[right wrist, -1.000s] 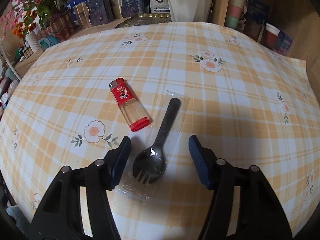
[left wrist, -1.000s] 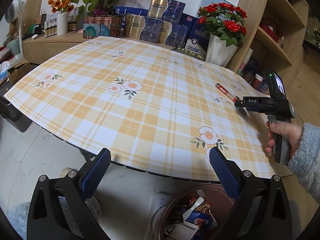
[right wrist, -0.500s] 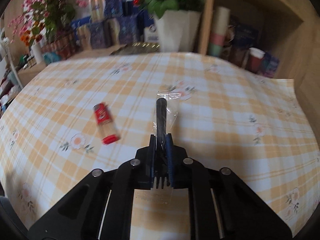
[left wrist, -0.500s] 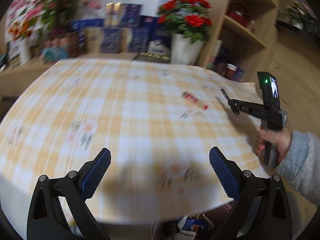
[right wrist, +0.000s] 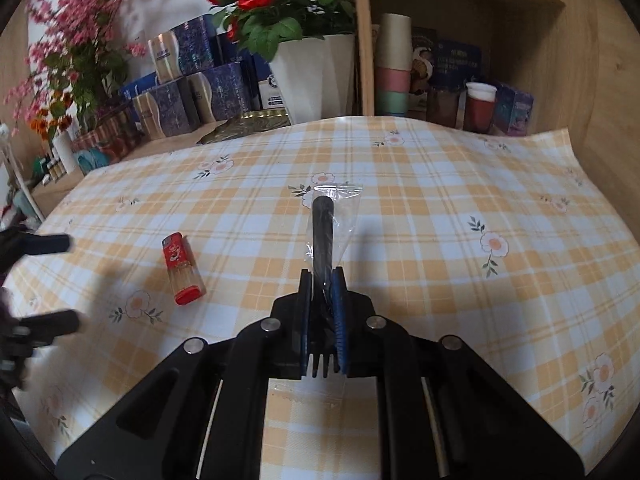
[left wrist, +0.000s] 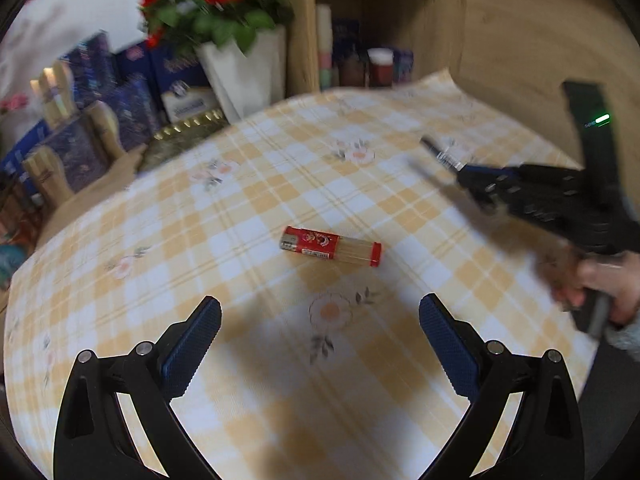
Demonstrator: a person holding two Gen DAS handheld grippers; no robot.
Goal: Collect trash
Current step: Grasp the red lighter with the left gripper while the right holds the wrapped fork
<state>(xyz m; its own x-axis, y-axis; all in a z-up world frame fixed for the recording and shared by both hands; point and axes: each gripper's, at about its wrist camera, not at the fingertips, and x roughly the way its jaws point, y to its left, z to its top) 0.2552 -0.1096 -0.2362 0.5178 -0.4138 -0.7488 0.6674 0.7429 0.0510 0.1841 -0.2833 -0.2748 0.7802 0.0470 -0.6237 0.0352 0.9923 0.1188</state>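
A red lighter (left wrist: pixel 330 246) lies flat on the checked tablecloth (left wrist: pixel 248 200), ahead of my open, empty left gripper (left wrist: pixel 320 320); it also shows in the right wrist view (right wrist: pixel 182 269). My right gripper (right wrist: pixel 323 280) is shut on a black plastic fork in a clear wrapper (right wrist: pixel 323 228), held above the table with its handle pointing away. In the left wrist view the right gripper (left wrist: pixel 466 172) is at the right with the fork handle (left wrist: pixel 438 154) sticking out. The left gripper's fingers (right wrist: pixel 44 244) show at the left edge of the right wrist view.
A white pot of red roses (right wrist: pixel 316 76), blue gift boxes (right wrist: pixel 188 80) and pink flowers (right wrist: pixel 68 40) stand behind the table. A wooden shelf (right wrist: pixel 460 80) with stacked cups (right wrist: pixel 394 64) is at the back right. The tablecloth's right edge (right wrist: pixel 580 160) curls up.
My right gripper closed on the wrapped fork and lifted it off the table. My left gripper swung right and forward, from the table's edge to just before the lighter.
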